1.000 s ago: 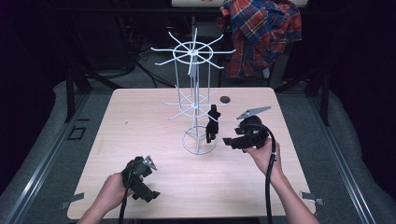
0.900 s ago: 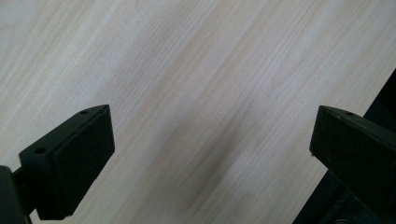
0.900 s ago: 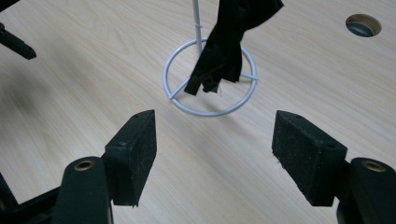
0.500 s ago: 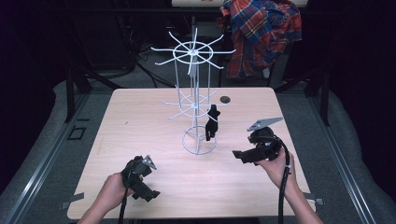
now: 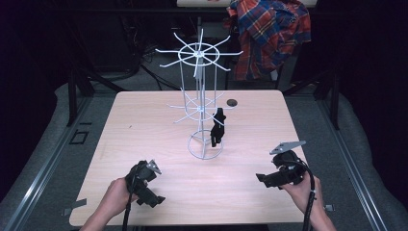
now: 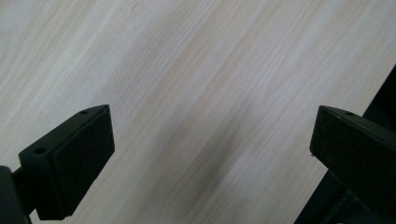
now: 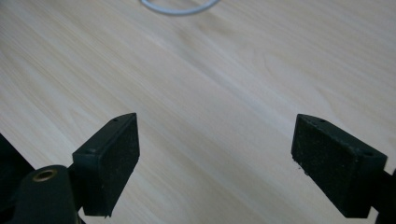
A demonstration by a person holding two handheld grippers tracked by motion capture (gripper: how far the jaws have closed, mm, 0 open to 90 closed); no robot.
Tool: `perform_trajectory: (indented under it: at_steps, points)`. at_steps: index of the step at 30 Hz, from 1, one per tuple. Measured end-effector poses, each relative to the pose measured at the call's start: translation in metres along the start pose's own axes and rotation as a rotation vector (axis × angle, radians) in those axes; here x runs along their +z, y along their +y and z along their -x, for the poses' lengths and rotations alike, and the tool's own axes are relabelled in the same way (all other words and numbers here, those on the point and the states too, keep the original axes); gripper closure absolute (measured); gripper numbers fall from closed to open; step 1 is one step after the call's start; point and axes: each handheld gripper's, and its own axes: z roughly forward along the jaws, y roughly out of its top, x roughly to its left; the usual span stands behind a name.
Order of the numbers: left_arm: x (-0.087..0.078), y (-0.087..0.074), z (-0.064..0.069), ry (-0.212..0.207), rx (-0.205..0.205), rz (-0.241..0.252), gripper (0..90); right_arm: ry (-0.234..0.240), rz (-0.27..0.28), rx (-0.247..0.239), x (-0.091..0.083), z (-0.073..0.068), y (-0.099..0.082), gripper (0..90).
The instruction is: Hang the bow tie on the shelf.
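A: Count, large to small?

B: One table (image 5: 144,134). One white wire rack (image 5: 201,106) at centre. One black item (image 5: 218,127) hanging on the rack's lower arm. One dark disc (image 5: 232,102) behind.

A: Your grippers?

B: Two. My left gripper (image 6: 210,154) gapes wide over bare wood; my right gripper (image 7: 215,158) likewise, released, grasping nothing.

The high view looks forward and down from the person's side, taking in the whole table (image 5: 144,120) and the white wire rack (image 5: 202,103). The left gripper view sits close over bare wood (image 6: 196,93) near the table edge (dark at its right). The right gripper view, equally close, shares the rack's base ring (image 7: 180,7) with the high view.
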Motion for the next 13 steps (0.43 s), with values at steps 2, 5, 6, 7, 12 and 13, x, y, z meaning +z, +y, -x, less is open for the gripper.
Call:
perform_trajectory:
  at_steps: [2,5,6,7,12,13]
  points:
    - [-0.001,0.0,0.0,-0.007,-0.004,0.018,0.1,-0.023,-0.032,0.014,0.005,0.002,-0.008,15.0]
    - [-0.002,0.0,0.0,-0.008,0.0,0.024,0.1,-0.024,-0.074,0.024,0.011,0.007,-0.012,14.8]
    - [-0.002,0.001,0.0,-0.009,0.005,0.02,0.1,-0.032,-0.083,0.019,0.013,0.007,-0.012,14.7]
    - [-0.001,0.001,0.0,-0.012,0.007,0.015,0.1,-0.033,-0.086,0.017,0.015,0.007,-0.012,14.4]
    - [-0.001,0.0,0.0,-0.023,0.011,0.029,0.1,-0.048,-0.123,-0.028,0.022,0.006,-0.012,14.7]
    - [-0.001,0.0,-0.001,-0.025,0.008,0.028,0.1,-0.046,-0.127,-0.035,0.023,0.006,-0.011,14.7]
